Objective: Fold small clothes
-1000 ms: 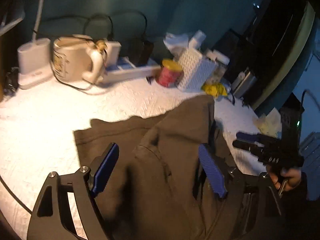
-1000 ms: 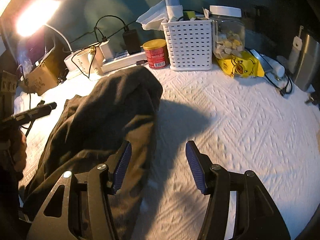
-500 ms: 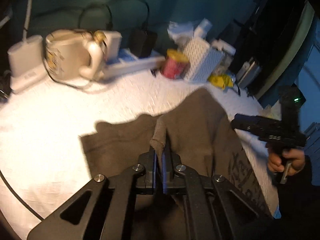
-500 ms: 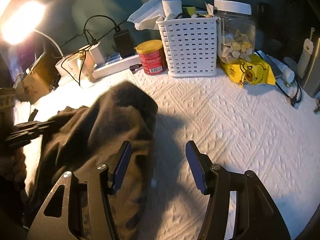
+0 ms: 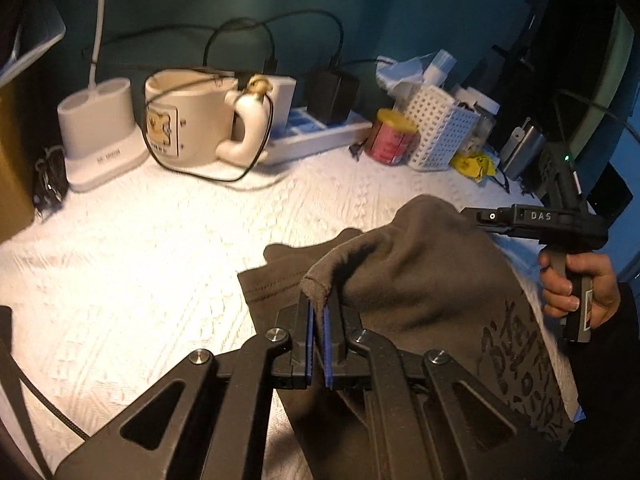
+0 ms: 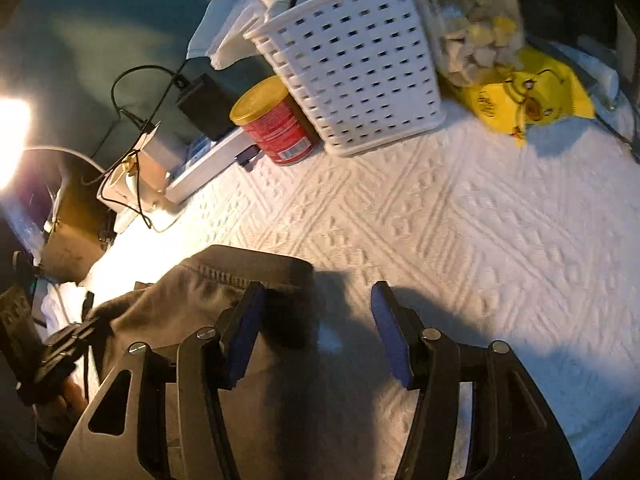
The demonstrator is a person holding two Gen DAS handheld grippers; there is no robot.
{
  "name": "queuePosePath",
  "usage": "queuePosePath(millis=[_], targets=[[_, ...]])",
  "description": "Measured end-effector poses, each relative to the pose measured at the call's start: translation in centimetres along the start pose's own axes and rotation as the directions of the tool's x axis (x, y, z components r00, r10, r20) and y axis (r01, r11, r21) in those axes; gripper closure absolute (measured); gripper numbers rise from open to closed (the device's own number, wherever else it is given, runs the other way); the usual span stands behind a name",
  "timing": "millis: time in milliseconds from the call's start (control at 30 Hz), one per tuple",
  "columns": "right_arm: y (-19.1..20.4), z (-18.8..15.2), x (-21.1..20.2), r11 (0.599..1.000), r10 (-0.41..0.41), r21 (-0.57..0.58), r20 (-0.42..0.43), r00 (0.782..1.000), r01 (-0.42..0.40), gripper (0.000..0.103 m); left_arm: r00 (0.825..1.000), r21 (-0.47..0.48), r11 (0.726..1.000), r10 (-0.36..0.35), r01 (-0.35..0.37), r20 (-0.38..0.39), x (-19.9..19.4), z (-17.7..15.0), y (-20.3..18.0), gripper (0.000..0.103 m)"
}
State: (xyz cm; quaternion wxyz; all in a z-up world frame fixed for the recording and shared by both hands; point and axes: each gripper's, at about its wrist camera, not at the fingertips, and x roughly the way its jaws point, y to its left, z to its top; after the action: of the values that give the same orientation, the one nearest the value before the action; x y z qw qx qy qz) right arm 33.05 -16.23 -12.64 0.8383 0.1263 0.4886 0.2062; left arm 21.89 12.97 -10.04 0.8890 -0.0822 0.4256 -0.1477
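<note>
A dark brown garment (image 5: 420, 280) with a black print lies bunched on the white textured table cover (image 5: 140, 264). My left gripper (image 5: 318, 320) is shut on a raised fold of its edge. In the right wrist view the garment's stitched hem (image 6: 224, 272) lies under and just inside the left finger of my right gripper (image 6: 318, 288). Its jaws are closing with that edge between them, and the blue pads (image 6: 384, 332) do not press on it. The left wrist view shows the right gripper's black body (image 5: 536, 218) held by a hand (image 5: 576, 284) beside the garment's far side.
Along the back wall stand a lamp base (image 5: 100, 128), a cream mug (image 5: 188, 120), a power strip (image 5: 320, 136) with cables, a red can (image 6: 276, 120), a white basket (image 6: 352, 68), a jar (image 6: 472, 28) and a yellow bag (image 6: 532, 96). A dark monitor (image 5: 580, 60) stands at right.
My left gripper shut on the garment's fold and has held it since. My right gripper moved forward toward the basket, rolled, and its jaws narrowed over the garment's edge.
</note>
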Motion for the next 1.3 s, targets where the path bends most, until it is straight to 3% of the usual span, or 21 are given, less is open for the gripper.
queuePosePath(millis=[33, 67, 167, 233, 300, 500, 767, 867, 933, 1000, 1067, 1300], targets=[[0.1, 0.1, 0.3, 1.000, 0.023, 0.004, -0.013, 1.000, -0.023, 0.071, 1.000, -0.006, 1.000, -0.002, 0.002, -0.005, 0.2, -0.1, 0.1, 0.101], [0.4, 0.1, 0.6, 0.999, 0.038, 0.002, -0.025, 0.999, -0.038, 0.075, 1.000, -0.011, 1.000, -0.005, 0.005, -0.011, 0.4, -0.3, 0.3, 0.101], [1.5, 0.1, 1.1, 0.999, 0.026, -0.042, -0.021, 0.999, -0.027, 0.079, 1.000, -0.018, 1.000, -0.006, 0.006, -0.022, 0.7, -0.6, 0.5, 0.101], [1.9, 0.5, 1.1, 0.998, 0.037, -0.057, -0.003, 0.999, -0.038, 0.088, 1.000, -0.023, 1.000, -0.006, 0.006, -0.026, 0.7, -0.6, 0.5, 0.101], [2.1, 1.1, 0.7, 0.996, 0.045, -0.078, 0.025, 0.999, -0.043, 0.089, 1.000, -0.023, 1.000, -0.003, 0.002, -0.024, 0.5, -0.6, 0.6, 0.100], [2.8, 0.7, 1.8, 0.987, -0.040, -0.152, 0.042, 0.998, 0.046, 0.089, 0.998, -0.032, 0.999, 0.031, -0.033, -0.058, 1.5, -1.0, 1.2, 0.100], [3.1, -0.2, -0.3, 0.978, -0.107, -0.174, 0.067, 0.992, 0.117, 0.087, 0.998, -0.089, 0.994, 0.060, -0.062, -0.025, -0.8, -1.1, 1.2, 0.091], [3.6, -1.2, -1.5, 0.963, -0.155, -0.206, 0.097, 0.983, 0.172, 0.078, 0.997, -0.090, 0.993, 0.077, -0.078, -0.017, -1.7, -1.5, 0.7, 0.090], [3.6, -1.9, -2.3, 0.963, -0.147, -0.213, 0.098, 0.984, 0.165, 0.073, 0.997, -0.093, 0.993, 0.075, -0.075, -0.010, -2.3, -1.7, 0.5, 0.083], [3.5, -2.7, -3.2, 0.962, -0.148, -0.215, 0.102, 0.984, 0.167, 0.071, 0.998, -0.095, 0.994, 0.062, -0.061, 0.004, -3.2, -2.2, -0.1, 0.064], [3.5, -3.4, -3.9, 0.961, -0.151, -0.216, 0.107, 0.983, 0.172, 0.070, 0.999, -0.088, 0.995, 0.051, -0.049, 0.014, -3.9, -2.8, -0.8, 0.058], [3.7, -6.1, -6.6, 0.959, -0.152, -0.219, 0.134, 0.979, 0.179, 0.068, 1.000, -0.068, 0.998, 0.013, -0.012, 0.009, -5.7, -5.1, -3.6, 0.058]])
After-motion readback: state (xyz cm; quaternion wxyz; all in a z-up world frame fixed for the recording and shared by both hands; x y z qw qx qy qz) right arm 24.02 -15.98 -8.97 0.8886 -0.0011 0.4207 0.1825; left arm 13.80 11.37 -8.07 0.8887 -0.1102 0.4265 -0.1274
